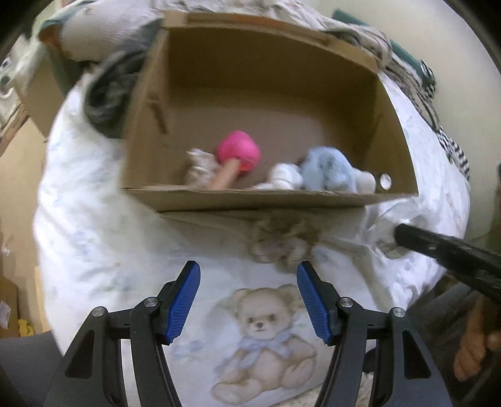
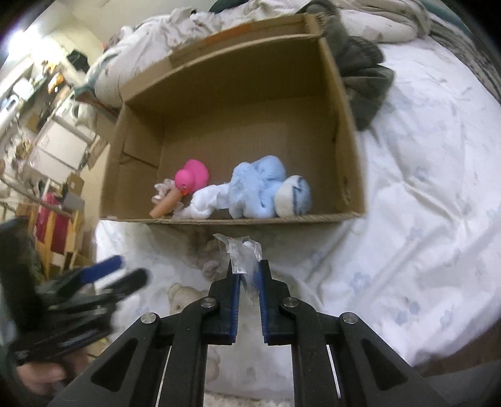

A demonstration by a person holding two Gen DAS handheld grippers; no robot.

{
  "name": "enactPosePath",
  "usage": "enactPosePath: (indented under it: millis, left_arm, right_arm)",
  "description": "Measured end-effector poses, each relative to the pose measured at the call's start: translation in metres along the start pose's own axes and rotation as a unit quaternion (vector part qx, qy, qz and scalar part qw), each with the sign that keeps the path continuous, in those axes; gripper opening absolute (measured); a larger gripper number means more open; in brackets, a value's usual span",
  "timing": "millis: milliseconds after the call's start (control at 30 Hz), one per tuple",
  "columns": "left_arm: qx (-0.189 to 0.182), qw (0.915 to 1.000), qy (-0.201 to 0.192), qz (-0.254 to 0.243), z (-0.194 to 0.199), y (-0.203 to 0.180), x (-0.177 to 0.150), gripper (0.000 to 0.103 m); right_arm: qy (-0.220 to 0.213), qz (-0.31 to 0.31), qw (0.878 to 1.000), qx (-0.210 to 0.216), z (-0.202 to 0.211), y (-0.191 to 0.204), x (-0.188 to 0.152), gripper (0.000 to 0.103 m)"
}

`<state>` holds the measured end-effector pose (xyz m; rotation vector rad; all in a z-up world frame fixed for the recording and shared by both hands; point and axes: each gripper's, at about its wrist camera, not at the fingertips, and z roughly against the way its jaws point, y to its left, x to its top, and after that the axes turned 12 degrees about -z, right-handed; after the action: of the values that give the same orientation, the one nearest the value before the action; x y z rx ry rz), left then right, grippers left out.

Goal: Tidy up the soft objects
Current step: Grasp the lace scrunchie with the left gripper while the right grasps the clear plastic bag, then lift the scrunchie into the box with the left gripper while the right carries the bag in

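Observation:
An open cardboard box (image 1: 269, 200) (image 2: 231, 220) lies on the bed. Inside it are a pink rubber duck (image 1: 239, 150) (image 2: 191, 178), a light blue plush toy (image 1: 328, 170) (image 2: 266, 188), a white rolled cloth (image 1: 285, 178) (image 2: 213, 200) and a tan cylinder (image 2: 164, 205). A fuzzy beige-grey soft thing (image 1: 283, 241) (image 2: 206, 260) rests on the sheet in front of the box. My left gripper (image 1: 249, 269) stands open just short of it, with nothing between its pads. My right gripper (image 2: 248, 272) is shut on a crinkled clear plastic packet (image 2: 244, 250).
The bed sheet (image 1: 94, 219) is white with a printed teddy bear (image 1: 266, 328). A dark grey garment (image 1: 109, 94) (image 2: 363, 78) lies beside the box. Crumpled bedding (image 2: 194, 22) is piled behind it. Cluttered shelves (image 2: 62, 141) stand off the bed. A hand (image 1: 476, 344) holds the right gripper's handle.

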<state>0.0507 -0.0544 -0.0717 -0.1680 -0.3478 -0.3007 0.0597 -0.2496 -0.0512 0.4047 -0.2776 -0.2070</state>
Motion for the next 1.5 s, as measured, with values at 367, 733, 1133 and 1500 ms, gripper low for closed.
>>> enactPosePath:
  millis: [367, 733, 1133, 1500]
  left_arm:
    - [0.011, 0.9965, 0.039, -0.073, -0.071, -0.051, 0.008, 0.06]
    - [-0.007, 0.9982, 0.04, -0.044, -0.063, -0.032, 0.011, 0.009]
    - [0.006, 0.9993, 0.013, -0.035, 0.012, -0.006, -0.004, 0.009]
    - [0.05, 0.9948, -0.064, -0.061, 0.085, -0.021, 0.0, 0.009]
  right_arm:
    - [-0.023, -0.054, 0.998, 0.013, 0.027, -0.024, 0.0, 0.013]
    - [-0.018, -0.047, 0.999, 0.011, 0.023, -0.021, 0.0, 0.013]
    - [-0.012, -0.029, 0.999, 0.027, 0.018, -0.004, -0.002, 0.013]
    - [-0.029, 0.0, 0.998, 0.056, 0.029, 0.03, 0.001, 0.013]
